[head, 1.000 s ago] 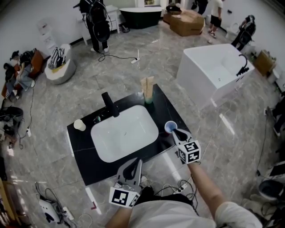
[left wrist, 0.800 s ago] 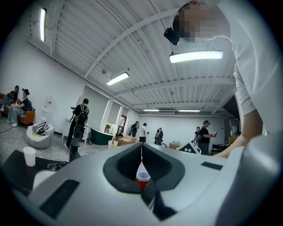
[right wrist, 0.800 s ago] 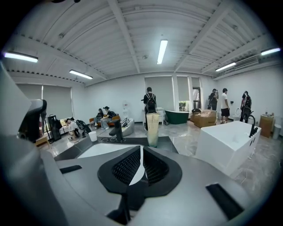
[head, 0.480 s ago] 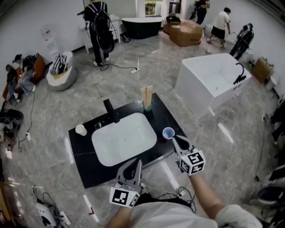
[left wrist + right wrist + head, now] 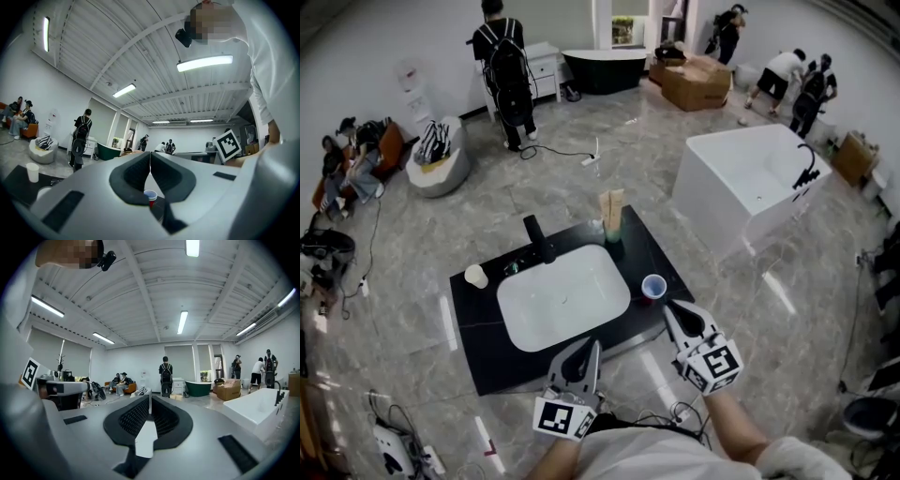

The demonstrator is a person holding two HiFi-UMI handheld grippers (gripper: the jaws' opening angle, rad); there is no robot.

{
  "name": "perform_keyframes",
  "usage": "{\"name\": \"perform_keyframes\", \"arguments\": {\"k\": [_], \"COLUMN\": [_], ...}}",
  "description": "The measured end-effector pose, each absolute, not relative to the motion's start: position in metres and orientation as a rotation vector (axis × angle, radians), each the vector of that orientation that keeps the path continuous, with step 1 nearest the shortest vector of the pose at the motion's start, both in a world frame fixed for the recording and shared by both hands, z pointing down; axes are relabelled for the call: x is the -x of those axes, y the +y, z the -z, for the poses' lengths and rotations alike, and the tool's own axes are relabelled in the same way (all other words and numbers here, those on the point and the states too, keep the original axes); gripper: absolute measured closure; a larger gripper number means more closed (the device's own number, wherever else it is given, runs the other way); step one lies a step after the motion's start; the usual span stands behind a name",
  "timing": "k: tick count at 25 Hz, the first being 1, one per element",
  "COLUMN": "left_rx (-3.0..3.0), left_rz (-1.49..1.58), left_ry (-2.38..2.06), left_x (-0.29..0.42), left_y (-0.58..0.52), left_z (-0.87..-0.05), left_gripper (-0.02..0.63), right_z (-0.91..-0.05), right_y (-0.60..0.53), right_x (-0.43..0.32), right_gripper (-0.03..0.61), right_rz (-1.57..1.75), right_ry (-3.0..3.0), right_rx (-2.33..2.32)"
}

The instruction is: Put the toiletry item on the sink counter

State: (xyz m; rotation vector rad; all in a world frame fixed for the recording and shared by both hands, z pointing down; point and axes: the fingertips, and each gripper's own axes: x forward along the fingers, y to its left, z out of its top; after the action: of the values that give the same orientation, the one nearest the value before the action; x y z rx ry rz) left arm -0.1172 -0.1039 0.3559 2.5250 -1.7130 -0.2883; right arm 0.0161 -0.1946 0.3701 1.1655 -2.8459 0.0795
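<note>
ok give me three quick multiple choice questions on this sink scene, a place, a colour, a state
1. Where is the blue-rimmed cup relative to the basin? A) inside it B) right of it, on the counter C) behind it
2. What colour is the counter? A) white B) brown C) black
3. How is the right tool? A) shut, empty B) shut on a cup C) wide open

B, it stands at the counter's right end; C, the slab is black; A, its jaws meet on nothing.
</note>
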Motion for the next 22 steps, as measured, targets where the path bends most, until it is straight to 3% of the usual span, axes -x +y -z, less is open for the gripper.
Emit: {"name": "perform_keyframes", "arguments": {"k": [22], "left_rx": [-2.495], "left_rz": [0.261], "left_ry": [-1.899], "left_x": [0.124], "left_y": [-0.072], "left_z": [-0.334], "left_gripper": [0.607], "right_z": [-0.312], "right_y": [-0.146], "right_x": [-0.074], "right_gripper": [0.534], "right_rz": [-0.102], "right_ry": [-2.983], "right_rx": [-1.278]}}
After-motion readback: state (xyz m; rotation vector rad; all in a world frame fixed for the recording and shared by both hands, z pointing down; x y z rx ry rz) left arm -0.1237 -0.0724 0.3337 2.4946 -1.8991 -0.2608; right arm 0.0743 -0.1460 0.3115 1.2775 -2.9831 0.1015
